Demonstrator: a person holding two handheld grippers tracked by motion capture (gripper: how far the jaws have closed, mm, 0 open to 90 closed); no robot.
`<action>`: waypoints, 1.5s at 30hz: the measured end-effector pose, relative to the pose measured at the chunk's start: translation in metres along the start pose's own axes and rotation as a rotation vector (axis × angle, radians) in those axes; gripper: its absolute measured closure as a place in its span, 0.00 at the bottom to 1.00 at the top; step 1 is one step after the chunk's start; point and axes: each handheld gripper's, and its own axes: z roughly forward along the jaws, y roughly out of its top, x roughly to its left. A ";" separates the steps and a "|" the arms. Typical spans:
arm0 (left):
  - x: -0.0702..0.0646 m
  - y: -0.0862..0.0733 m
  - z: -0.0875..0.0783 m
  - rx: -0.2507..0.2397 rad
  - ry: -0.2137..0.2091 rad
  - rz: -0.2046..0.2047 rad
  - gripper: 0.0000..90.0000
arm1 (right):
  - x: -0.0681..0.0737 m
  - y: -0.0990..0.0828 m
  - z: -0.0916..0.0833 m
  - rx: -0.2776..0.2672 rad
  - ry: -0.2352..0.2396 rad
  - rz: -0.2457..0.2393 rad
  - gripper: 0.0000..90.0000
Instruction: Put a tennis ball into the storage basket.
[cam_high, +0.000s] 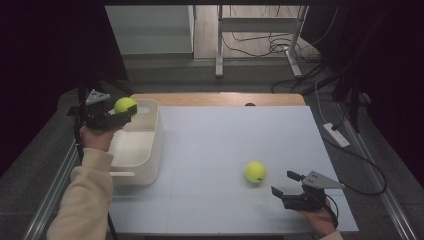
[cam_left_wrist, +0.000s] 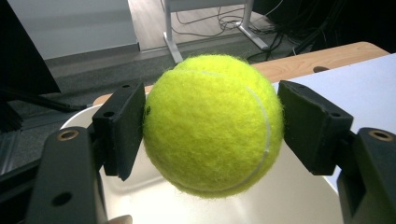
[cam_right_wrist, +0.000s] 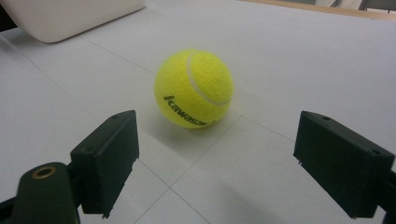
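The left gripper (cam_high: 121, 113) clamps a fuzzy yellow tennis ball (cam_high: 124, 104) above the white plastic tub (cam_high: 150, 150). The right gripper (cam_high: 285, 183), jaws apart, sits near a second yellow tennis ball (cam_high: 255, 171) on the white table (cam_high: 225, 135).

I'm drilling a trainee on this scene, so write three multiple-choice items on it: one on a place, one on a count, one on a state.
1. Where is the tennis ball held by the left gripper?
A. above the white bin
B. on the floor
C. beside the right gripper

2. How many tennis balls are there?
A. one
B. two
C. four

3. How do the right gripper's jaws stand?
A. shut on a ball
B. shut on nothing
C. open, ball ahead of them

Key:
1 A: the held ball hangs over the white bin.
2 B: one held, and a second ball lies on the table.
3 C: the right gripper has its jaws apart, short of the second ball.
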 end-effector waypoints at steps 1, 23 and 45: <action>0.000 0.000 0.000 0.000 0.000 0.000 0.31 | 0.000 0.000 0.000 0.000 0.000 0.000 0.16; 0.004 -0.007 0.010 0.098 0.031 0.020 0.28 | 0.000 0.000 0.000 0.002 0.003 -0.001 0.15; -0.005 -0.003 -0.001 0.017 -0.050 0.004 0.11 | 0.000 0.000 0.000 -0.001 0.001 0.000 0.16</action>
